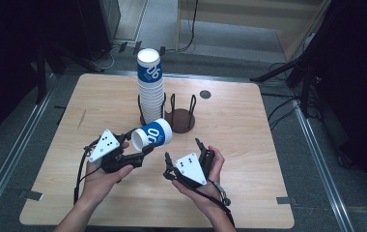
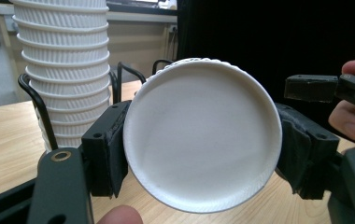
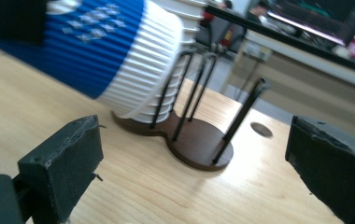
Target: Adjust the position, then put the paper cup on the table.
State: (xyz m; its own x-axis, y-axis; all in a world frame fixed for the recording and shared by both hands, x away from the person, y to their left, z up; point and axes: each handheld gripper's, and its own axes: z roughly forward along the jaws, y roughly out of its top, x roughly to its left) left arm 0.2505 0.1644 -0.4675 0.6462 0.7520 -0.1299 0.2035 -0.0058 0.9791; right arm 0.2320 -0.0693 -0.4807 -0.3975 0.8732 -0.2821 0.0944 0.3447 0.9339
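I count one loose blue-and-white paper cup (image 1: 151,136), pinched by my left gripper (image 1: 145,151). In the left gripper view the cup's white base (image 2: 202,140) faces the camera with a pad (image 2: 111,149) pressed against each side, so the jaws are clamped on the cup. The cup lies on its side, open mouth toward the left gripper's body, just in front of the cup holder (image 1: 174,118), off the table (image 1: 249,145).

One cup holder: dark wooden base with two round bays and black wire uprights. Its left bay carries one tall stack of cups (image 1: 150,87); I make out roughly ten ribbed rims, exact count unclear. The top cup of the stack shows the blue band. The right bay (image 1: 180,120) has bare wood.

My right gripper (image 1: 184,150) sits in front of the holder and to the right of the held cup, jaws spread wide with nothing between them. In the right gripper view the two pads (image 3: 68,163) frame the holder base (image 3: 199,147), with the held cup blurred at upper left.

One round grommet hole (image 1: 205,94) lies behind the holder to the right.
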